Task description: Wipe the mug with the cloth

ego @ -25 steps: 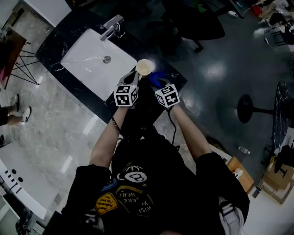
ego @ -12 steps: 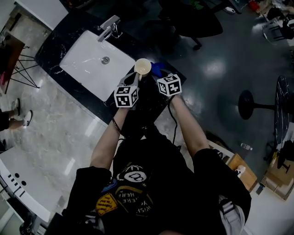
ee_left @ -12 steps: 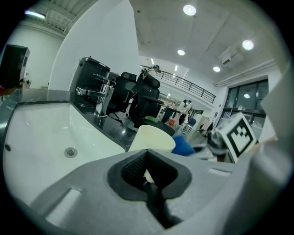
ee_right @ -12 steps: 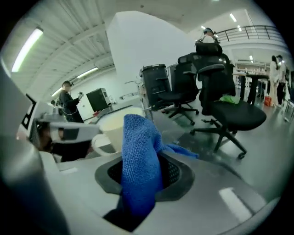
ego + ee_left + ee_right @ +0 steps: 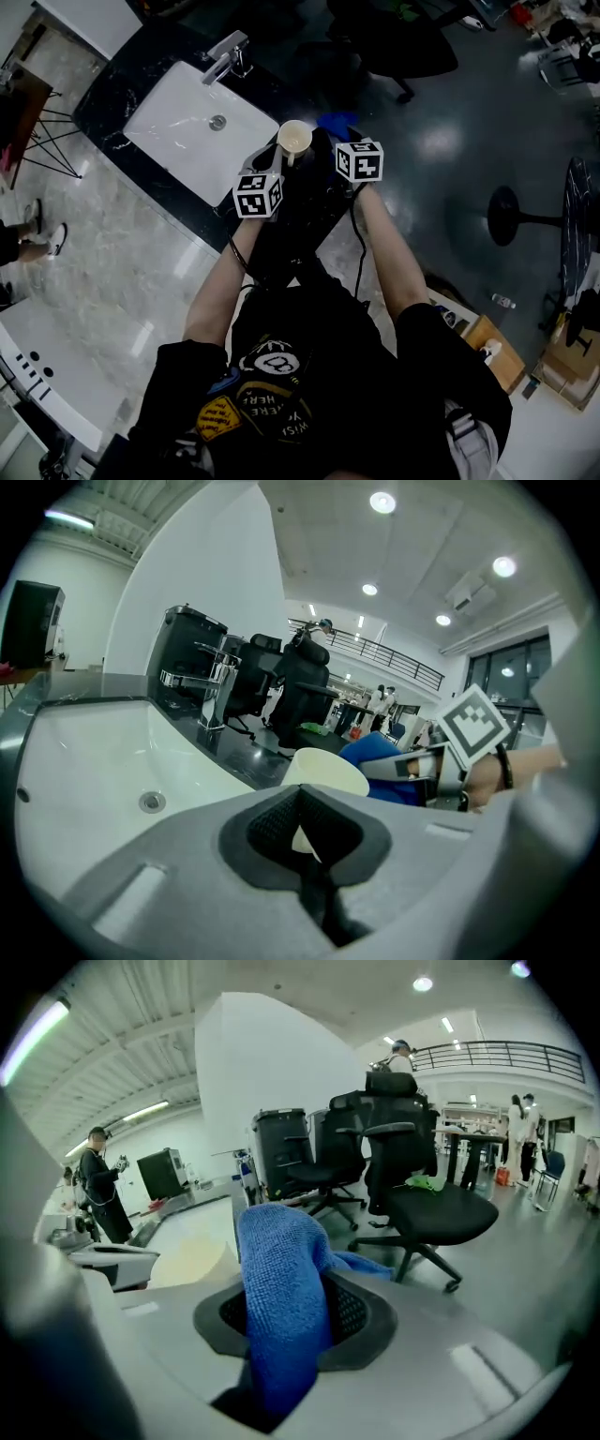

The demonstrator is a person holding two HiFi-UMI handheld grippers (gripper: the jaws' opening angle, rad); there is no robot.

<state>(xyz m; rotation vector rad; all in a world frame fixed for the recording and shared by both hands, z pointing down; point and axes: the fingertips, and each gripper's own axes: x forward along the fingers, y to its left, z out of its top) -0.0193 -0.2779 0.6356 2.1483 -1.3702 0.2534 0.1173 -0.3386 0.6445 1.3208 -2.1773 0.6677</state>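
Your left claw (image 5: 302,846) is clamped on the cream mug (image 5: 325,772), pinching its near side. The mug is upright over the dark tabletop (image 5: 101,109), just right of the white sink (image 5: 178,141). Your right claw (image 5: 292,1330) is closed on the blue cloth (image 5: 279,1269), bunched up just right of the mug.

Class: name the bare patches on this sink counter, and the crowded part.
Bare: the white rectangular sink basin; the black stone counter strip left of it. Crowded: right of the basin, around the cream ceramic mug and blue fabric cloth.
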